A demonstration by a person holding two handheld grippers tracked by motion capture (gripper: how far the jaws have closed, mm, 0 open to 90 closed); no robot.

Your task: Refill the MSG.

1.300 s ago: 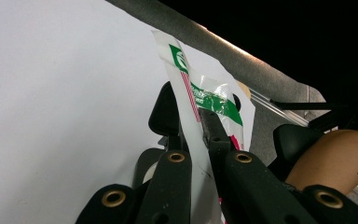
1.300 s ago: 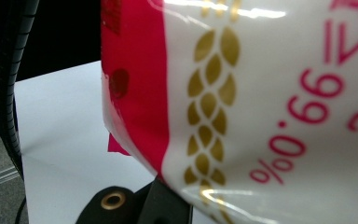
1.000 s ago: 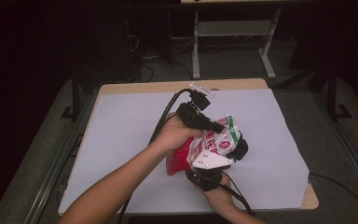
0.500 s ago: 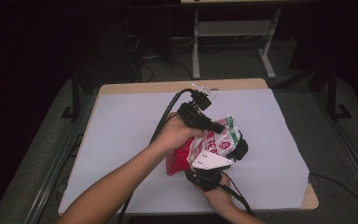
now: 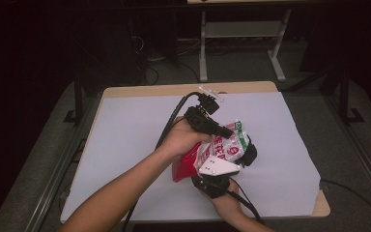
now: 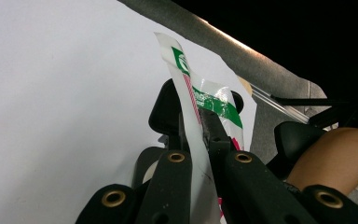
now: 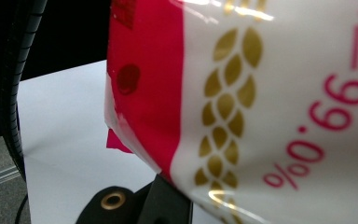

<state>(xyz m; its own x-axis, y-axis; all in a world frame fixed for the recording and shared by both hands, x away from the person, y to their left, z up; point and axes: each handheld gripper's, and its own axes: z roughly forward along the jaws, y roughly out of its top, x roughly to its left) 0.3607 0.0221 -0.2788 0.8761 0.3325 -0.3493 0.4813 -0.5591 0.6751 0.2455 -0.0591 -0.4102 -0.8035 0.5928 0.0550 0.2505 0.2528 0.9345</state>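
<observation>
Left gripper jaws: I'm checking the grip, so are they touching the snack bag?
Touching. In the left gripper view the left gripper has its jaws shut on the snack bag, pinching its thin edge.

Left tool point(image 5: 234, 137) jaws closed, right tool point(image 5: 217, 169) apparently closed, forearms converging, hands close together
</observation>
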